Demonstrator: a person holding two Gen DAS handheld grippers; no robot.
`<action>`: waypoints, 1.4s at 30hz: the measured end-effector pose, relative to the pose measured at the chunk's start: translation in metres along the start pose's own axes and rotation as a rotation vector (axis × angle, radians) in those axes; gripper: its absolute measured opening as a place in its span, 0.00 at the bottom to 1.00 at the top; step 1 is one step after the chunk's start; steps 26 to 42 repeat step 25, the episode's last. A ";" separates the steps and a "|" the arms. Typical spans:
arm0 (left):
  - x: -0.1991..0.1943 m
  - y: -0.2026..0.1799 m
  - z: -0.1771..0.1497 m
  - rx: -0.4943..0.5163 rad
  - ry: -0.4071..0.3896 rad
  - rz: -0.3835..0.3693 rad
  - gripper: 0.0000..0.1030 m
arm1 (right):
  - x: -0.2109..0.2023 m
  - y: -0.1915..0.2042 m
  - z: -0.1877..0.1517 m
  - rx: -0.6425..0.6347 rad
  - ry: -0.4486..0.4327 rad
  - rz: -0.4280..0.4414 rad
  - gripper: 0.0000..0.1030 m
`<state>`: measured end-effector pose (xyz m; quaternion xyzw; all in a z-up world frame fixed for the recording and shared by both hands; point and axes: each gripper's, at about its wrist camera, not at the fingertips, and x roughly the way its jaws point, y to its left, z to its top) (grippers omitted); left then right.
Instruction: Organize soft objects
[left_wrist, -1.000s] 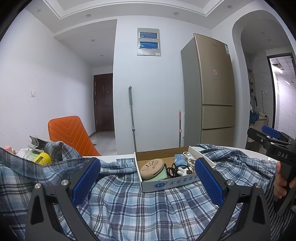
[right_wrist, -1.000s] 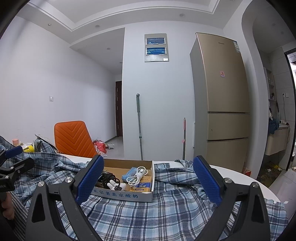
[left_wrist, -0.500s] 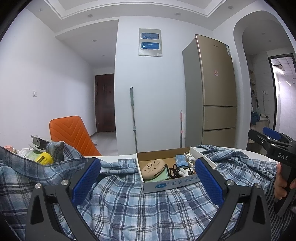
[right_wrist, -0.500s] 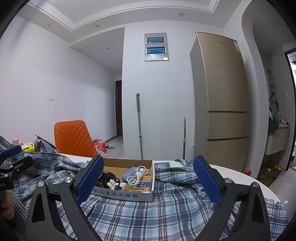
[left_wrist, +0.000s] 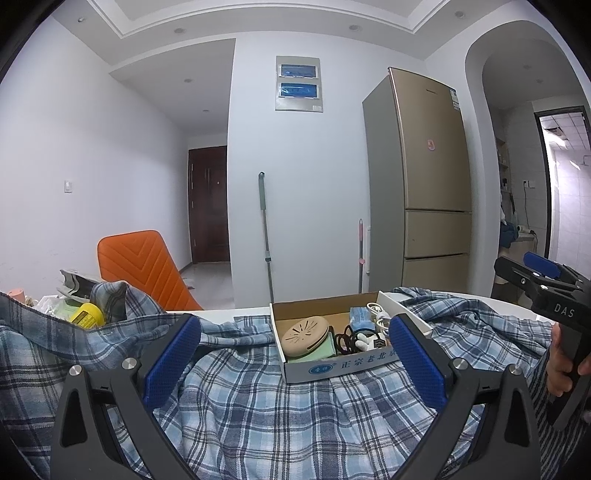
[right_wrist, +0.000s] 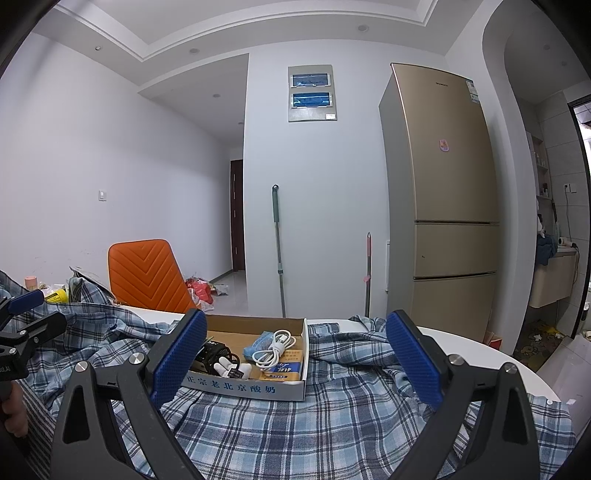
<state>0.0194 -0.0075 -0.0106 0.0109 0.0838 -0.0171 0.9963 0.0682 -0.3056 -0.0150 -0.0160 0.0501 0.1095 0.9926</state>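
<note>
Plaid shirt (left_wrist: 280, 417), blue/white check, lies spread and rumpled over the white desk (right_wrist: 476, 350), covering most of the near surface; folds bunch up at the left side and w/ a raised ridge behind the box on the right. Cardboard box (left_wrist: 332, 365) sits on top of the shirt, open side up, approx. centre. Box contents: round beige disc (left_wrist: 304, 332) at left, black hair ties (left_wrist: 345, 341), white coiled cable (right_wrist: 275, 349), blue packet (right_wrist: 260, 343), white plug (right_wrist: 229, 367). Left tool (left_wrist: 295, 358): fingers wide apart, nothing between them, positioned above the shirt w/ box seen between the blue pads (left_wrist: 171, 360). Right tool (right_wrist: 295, 360): fingers likewise wide apart, empty, above the shirt, facing the box. In left wrist view the right tool's body appears at far right, gripped by a hand (left_wrist: 563, 365). Yellow container (left_wrist: 86, 315) sits among clutter at desk's far-left edge. Beyond desk: orange chair (right_wrist: 146, 275), gold fridge (right_wrist: 447, 206), mop handle (right_wrist: 277, 251) leaning on white wall.
</note>
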 end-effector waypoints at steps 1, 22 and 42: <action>0.000 0.000 0.000 0.000 0.000 0.000 1.00 | 0.000 0.000 0.000 0.000 0.000 0.000 0.94; 0.000 -0.001 0.000 -0.001 -0.001 -0.003 1.00 | -0.001 0.001 0.000 0.001 -0.005 -0.003 0.95; 0.001 -0.003 0.001 0.001 -0.003 -0.007 1.00 | -0.001 0.000 0.000 0.002 -0.002 -0.006 0.95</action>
